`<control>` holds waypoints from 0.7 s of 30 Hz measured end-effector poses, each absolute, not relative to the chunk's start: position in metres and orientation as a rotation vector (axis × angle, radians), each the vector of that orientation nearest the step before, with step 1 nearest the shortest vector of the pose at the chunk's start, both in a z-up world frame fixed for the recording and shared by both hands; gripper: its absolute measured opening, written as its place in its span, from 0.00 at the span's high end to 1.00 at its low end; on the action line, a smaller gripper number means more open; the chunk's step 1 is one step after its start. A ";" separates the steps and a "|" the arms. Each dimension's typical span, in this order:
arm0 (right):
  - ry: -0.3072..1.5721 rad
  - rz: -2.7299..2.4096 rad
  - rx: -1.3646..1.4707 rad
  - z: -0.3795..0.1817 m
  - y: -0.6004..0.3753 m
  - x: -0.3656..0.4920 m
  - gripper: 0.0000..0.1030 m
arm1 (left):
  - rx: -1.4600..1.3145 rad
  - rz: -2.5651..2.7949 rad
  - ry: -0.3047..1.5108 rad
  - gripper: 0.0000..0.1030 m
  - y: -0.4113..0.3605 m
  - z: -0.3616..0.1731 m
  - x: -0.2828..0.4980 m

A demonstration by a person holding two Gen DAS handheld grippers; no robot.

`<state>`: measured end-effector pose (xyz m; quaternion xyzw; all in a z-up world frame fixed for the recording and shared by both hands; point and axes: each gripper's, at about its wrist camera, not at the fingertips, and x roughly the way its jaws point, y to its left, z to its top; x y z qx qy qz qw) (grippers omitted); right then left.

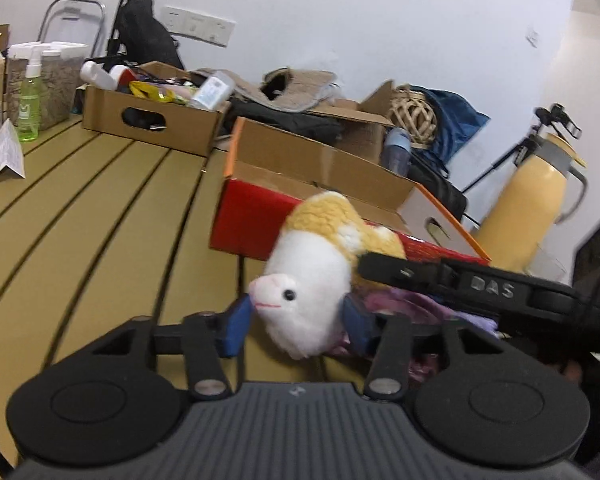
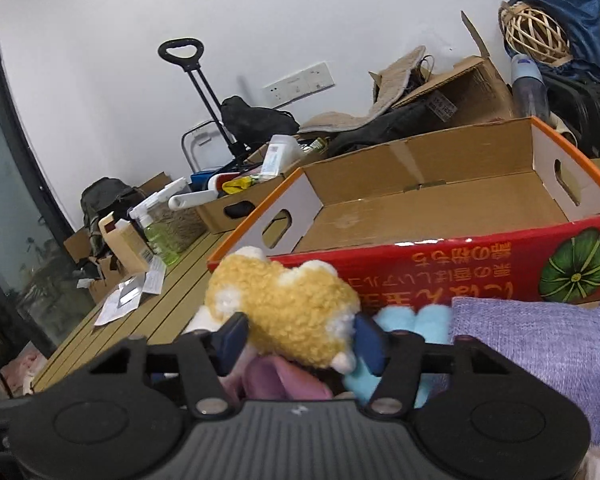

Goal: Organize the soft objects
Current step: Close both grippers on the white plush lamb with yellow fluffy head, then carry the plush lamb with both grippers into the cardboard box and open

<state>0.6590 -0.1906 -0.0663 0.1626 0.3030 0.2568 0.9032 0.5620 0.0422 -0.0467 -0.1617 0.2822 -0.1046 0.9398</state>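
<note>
The slatted tan table (image 1: 100, 208) stands against a white wall, crowded along the back with cardboard boxes and clutter. An open red-sided box (image 2: 440, 216) sits just behind your work. Your left gripper (image 1: 296, 320) has its blue pads pressed to either side of the white head of the plush toy (image 1: 312, 272). Your right gripper (image 2: 300, 338) clamps the same toy's yellow fleecy body (image 2: 284, 304). The toy lies over a heap of soft cloths: pink (image 2: 276, 376), light blue (image 2: 412, 320) and lilac (image 2: 540, 344).
</note>
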 end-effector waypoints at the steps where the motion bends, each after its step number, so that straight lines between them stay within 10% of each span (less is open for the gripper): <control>1: 0.622 0.523 0.337 -0.064 -0.192 0.660 0.59 | -0.349 -0.232 0.568 0.58 0.047 -0.044 0.564; 12: 0.678 0.473 0.313 0.025 -0.194 0.778 0.59 | -0.368 -0.280 0.550 0.59 0.051 0.040 0.674; 21: 0.903 0.390 0.220 -0.053 -0.129 0.942 0.72 | -0.170 -0.144 0.754 0.64 0.044 -0.009 0.810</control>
